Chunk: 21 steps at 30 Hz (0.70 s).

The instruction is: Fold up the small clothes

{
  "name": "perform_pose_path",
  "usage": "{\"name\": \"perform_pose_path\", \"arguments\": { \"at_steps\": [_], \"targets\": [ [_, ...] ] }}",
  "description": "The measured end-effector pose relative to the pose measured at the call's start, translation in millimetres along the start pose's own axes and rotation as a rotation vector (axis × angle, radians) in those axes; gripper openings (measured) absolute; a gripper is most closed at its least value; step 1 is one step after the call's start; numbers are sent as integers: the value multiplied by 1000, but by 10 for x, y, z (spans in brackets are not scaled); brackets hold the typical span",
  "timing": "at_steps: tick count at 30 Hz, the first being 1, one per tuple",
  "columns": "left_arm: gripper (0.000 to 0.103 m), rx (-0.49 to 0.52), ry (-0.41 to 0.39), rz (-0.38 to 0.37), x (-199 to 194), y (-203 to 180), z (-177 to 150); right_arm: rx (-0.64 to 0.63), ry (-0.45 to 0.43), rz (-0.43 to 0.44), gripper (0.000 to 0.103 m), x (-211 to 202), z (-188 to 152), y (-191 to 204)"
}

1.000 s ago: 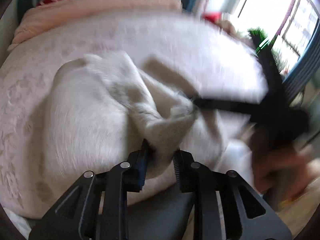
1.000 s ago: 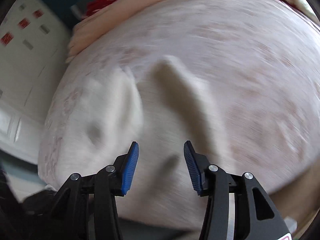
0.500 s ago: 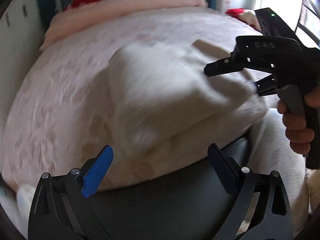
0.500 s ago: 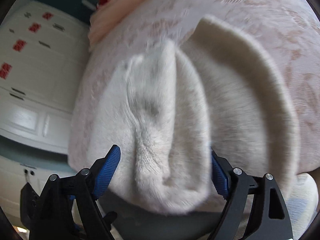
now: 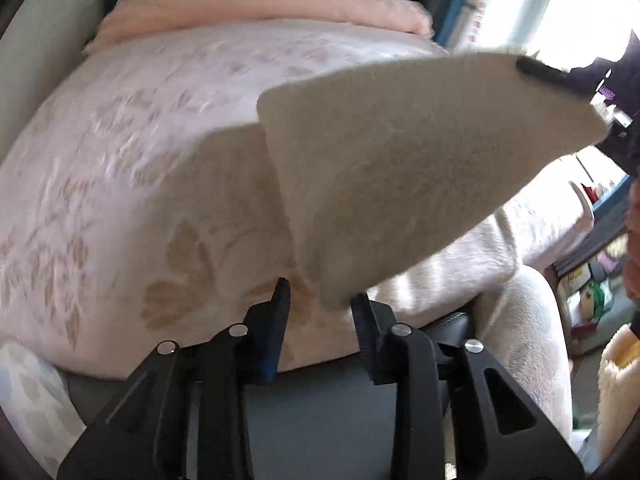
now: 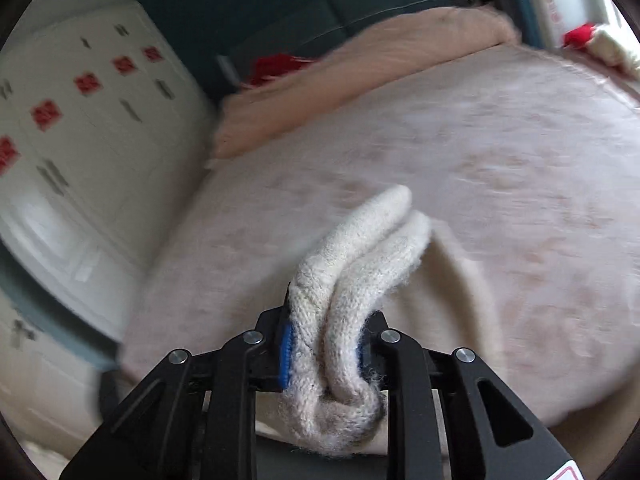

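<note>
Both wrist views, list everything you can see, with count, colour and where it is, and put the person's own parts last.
cream knit garment: one, cream, lifted above the bed, one end bunched in the right gripper.
bedspread: one, pale pink with leaf pattern, covering the bed.
peach blanket: one, folded at the bed's far end.
wardrobe: one, white with red stickers, beside the bed.
left gripper: black, garment's lower corner between its jaws, which just closed.
right gripper: black, blue pads, clamped on the garment.
</note>
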<state>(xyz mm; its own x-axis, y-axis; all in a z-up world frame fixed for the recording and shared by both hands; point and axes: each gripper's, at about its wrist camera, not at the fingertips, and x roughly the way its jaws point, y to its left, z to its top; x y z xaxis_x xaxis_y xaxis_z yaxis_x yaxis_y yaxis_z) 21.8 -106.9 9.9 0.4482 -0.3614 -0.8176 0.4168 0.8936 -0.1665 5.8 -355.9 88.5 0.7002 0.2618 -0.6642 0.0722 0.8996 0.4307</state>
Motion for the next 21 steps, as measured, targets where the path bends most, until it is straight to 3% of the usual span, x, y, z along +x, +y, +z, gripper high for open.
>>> {"name": "perform_pose_path", "arguments": {
  "at_steps": [4, 7, 10, 12, 14, 16, 18, 21],
  "targets": [
    [22, 8, 78, -18, 292, -88, -39, 179, 233, -145, 21, 596, -577, -841],
    [20, 19, 97, 12, 354, -126, -59, 244, 189, -96, 21, 495, -675, -839],
    [22, 19, 93, 22, 313, -114, -61, 207, 183, -110, 26, 481, -636, -768],
    [25, 8, 107, 24, 311, -99, -61, 175, 227, -142, 37, 592, -647, -873],
    [25, 22, 98, 21, 193, -148, -52, 186, 210, -151, 42, 457, -643, -909],
    [33, 48, 72, 27, 31, -187, -25, 180, 158, -173, 46, 229, -605, -870],
    [55, 59, 11, 26, -162, -222, 16, 158, 111, -196, 48, 21, -570, -820],
    [62, 70, -111, 14, -424, -349, 214, 128, 62, -94, 46, -88, -292, -621]
  ]
}}
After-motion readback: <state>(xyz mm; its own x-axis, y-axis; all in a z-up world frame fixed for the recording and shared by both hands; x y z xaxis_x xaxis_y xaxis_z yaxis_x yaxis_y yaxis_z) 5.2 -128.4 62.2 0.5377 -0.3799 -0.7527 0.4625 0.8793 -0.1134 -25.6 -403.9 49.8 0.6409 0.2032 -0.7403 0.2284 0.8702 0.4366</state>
